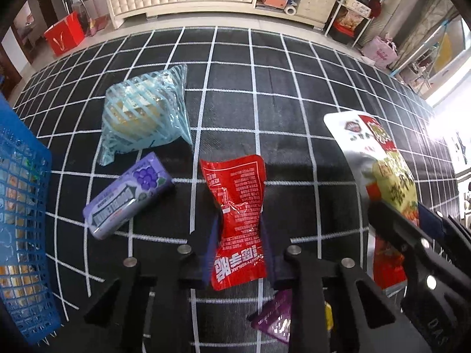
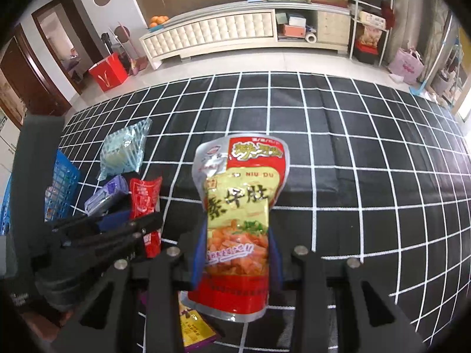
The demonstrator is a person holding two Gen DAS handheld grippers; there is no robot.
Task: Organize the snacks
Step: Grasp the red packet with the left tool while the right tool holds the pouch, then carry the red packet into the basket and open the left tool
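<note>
Red sachet [image 1: 237,223] pinched by left gripper [image 1: 239,235]; right gripper [image 2: 237,235] clamps yellow pouch [image 2: 240,220], perhaps tofu.

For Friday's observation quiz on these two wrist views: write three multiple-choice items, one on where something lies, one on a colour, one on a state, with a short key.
1. Where does the blue basket stand in the left wrist view?
A. at the left edge
B. at the far right
C. on the far cabinet

2. What colour is the gum box beside the striped bag?
A. green
B. purple
C. orange

3. What is the left claw doing?
A. standing open over the cloth
B. shut on nothing
C. shut on the red packet

Key:
1 A, its blue grid wall fills the left edge.
2 B, a purple box with grapes printed on it.
3 C, the packet is pinched at its waist between the pads, as the yellow and red pouch is in the right claw.
</note>
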